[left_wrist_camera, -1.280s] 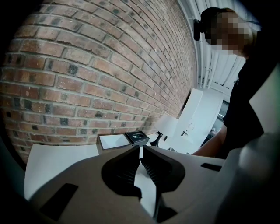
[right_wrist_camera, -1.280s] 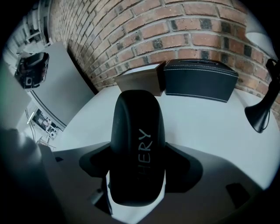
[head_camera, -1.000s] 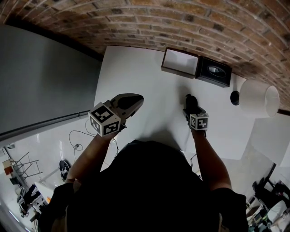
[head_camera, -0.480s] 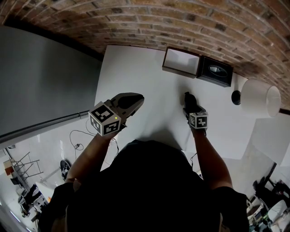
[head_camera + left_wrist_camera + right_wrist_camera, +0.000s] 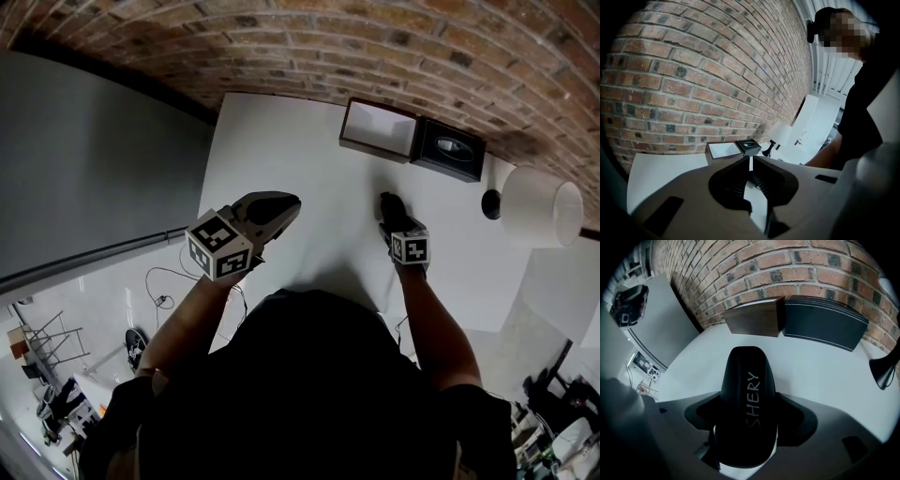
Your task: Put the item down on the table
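Observation:
A black oblong case (image 5: 749, 399) with "SHERY" lettered on it sits between the jaws of my right gripper (image 5: 749, 420), which is shut on it. In the head view this gripper (image 5: 388, 201) holds the case (image 5: 394, 210) low over the white table (image 5: 281, 141), right of centre; whether it touches the top is unclear. My left gripper (image 5: 289, 206) hovers over the table's left part. Its jaws stand together with nothing between them, as the left gripper view (image 5: 751, 162) shows.
At the table's far edge, against the brick wall, stands an open brown box (image 5: 377, 129) with a white inside, and a black box (image 5: 450, 148) beside it. A white-shaded lamp (image 5: 536, 206) stands at the right. The boxes (image 5: 757, 317) lie straight ahead of the case.

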Demonstrator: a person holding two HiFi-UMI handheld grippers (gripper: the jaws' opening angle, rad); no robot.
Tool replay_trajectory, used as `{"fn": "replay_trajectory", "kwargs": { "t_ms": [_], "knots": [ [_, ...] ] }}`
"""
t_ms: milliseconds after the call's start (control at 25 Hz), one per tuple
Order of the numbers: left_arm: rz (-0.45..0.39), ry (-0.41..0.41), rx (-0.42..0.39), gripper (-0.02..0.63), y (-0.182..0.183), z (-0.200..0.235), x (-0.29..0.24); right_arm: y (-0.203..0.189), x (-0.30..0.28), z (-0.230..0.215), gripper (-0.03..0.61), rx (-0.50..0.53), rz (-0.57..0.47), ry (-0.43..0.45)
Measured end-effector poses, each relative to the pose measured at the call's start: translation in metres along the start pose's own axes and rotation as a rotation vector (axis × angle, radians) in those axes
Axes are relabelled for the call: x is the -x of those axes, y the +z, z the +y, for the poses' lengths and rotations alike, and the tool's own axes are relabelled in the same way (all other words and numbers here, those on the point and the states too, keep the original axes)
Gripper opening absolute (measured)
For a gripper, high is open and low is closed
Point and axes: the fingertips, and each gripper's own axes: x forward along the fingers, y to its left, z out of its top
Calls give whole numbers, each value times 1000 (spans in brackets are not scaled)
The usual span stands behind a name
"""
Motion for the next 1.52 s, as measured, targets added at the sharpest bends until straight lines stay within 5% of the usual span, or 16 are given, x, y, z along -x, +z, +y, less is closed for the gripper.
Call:
{"fn": "replay_trajectory", "kwargs": {
  "t_ms": [1520],
  "knots": [
    [-28, -20, -29, 40, 0, -59, -5, 2, 51, -8, 364, 26, -92, -1]
  ]
}}
